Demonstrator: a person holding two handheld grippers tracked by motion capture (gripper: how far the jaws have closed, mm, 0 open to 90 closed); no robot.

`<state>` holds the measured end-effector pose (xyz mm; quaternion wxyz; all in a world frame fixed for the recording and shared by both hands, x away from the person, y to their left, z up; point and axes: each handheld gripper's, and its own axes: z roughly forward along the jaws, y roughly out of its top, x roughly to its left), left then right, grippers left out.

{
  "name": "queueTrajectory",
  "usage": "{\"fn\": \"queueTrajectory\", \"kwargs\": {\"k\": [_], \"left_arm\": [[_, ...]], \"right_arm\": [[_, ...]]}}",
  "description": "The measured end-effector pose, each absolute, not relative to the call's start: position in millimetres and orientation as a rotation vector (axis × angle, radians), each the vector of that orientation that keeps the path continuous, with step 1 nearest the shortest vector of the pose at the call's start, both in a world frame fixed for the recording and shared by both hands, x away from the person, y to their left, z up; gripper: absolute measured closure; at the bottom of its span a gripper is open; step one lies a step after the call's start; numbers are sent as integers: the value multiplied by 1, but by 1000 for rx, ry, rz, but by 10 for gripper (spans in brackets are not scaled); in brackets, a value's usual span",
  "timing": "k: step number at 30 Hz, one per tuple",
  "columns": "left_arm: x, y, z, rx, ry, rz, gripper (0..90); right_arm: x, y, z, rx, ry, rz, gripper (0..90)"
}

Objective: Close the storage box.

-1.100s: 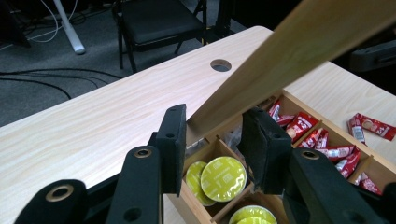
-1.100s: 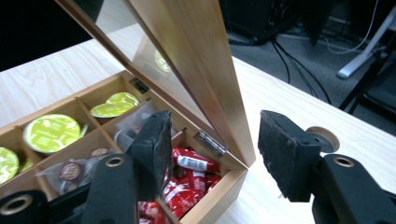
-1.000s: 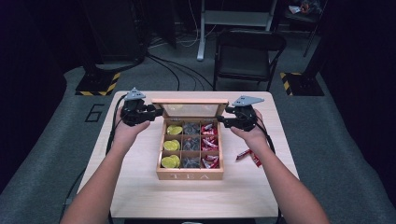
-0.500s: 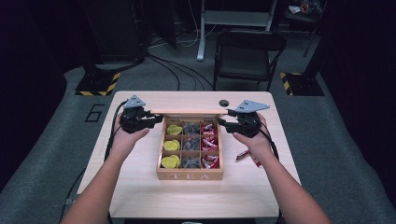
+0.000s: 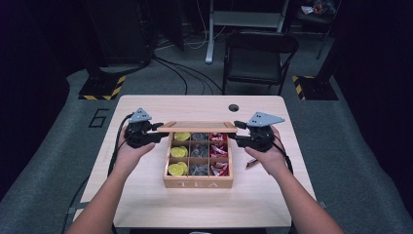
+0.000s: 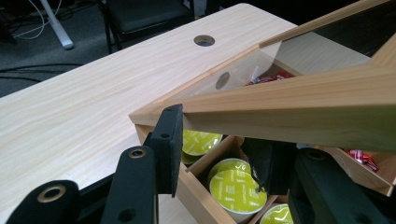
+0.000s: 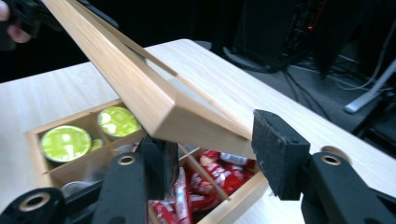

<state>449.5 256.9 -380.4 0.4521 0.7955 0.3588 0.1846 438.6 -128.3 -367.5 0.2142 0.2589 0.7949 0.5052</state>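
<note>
High view: a pale wooden table (image 5: 146,195) stands on grey carpet (image 5: 44,161) in a dark room, with a black chair (image 5: 258,56) beyond its far edge and a round hole (image 5: 234,107) near that edge. The tea box (image 5: 198,183) sits mid-table, near the front edge; its glazed lid (image 5: 197,126) hangs half lowered over yellow pods (image 5: 176,152) and red packets (image 5: 217,152). The left gripper (image 5: 158,133) holds the lid's left end, its jaws narrow and just easing apart. The right gripper (image 5: 237,132) is at the right end, jaws half wide, either side of the lid's corner; whether the pads press I cannot tell.
</note>
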Motion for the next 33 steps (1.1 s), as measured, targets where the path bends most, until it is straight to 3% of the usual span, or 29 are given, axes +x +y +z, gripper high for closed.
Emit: {"fn": "queueTrajectory", "kwargs": {"k": [20, 33], "left_arm": [[431, 261, -400, 1941, 891, 413, 561], [396, 258, -413, 1990, 845, 382, 510]], "right_arm": [[416, -128, -389, 750, 2215, 1368, 504], [402, -127, -406, 759, 2195, 1340, 501]]}}
